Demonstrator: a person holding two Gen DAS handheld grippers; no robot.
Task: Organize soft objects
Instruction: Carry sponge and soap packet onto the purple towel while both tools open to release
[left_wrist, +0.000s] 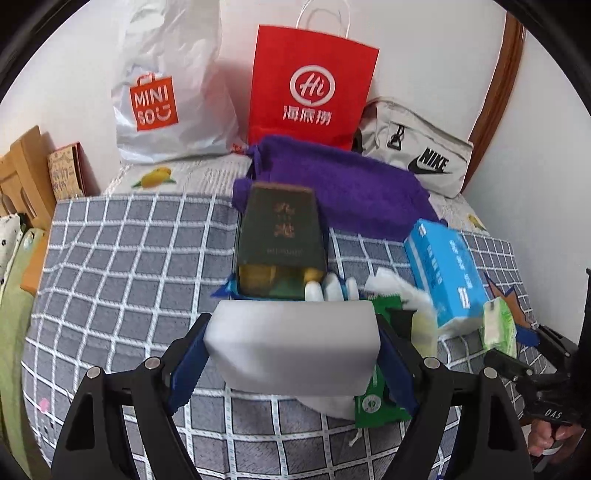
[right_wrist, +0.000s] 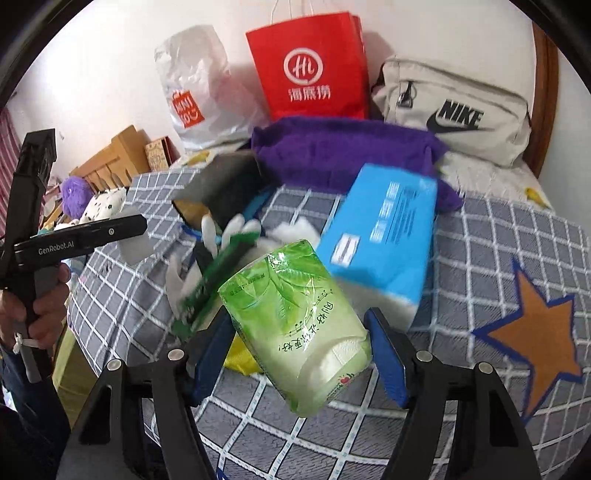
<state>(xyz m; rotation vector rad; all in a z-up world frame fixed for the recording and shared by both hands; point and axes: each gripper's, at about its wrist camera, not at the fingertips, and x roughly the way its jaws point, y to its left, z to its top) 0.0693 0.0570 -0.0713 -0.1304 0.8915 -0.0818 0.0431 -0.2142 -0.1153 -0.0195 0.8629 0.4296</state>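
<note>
My left gripper (left_wrist: 293, 349) is shut on a white foam block (left_wrist: 291, 343), held above the checked bed cover. My right gripper (right_wrist: 301, 341) is shut on a green tissue pack (right_wrist: 295, 321); the pack also shows in the left wrist view (left_wrist: 498, 326). A blue tissue pack (right_wrist: 380, 236) lies tilted behind it. A dark green box (left_wrist: 282, 236) stands open in the middle, with white gloves (left_wrist: 332, 288) at its mouth. A green wrapper (right_wrist: 210, 280) and a purple towel (right_wrist: 347, 147) lie nearby.
A white MINISO bag (left_wrist: 166, 99), a red paper bag (left_wrist: 310, 85) and a beige Nike bag (left_wrist: 417, 151) stand along the wall. A wooden bed frame (right_wrist: 118, 155) and plush toys (right_wrist: 92, 199) are at the left. An orange star patch (right_wrist: 535, 328) marks the cover.
</note>
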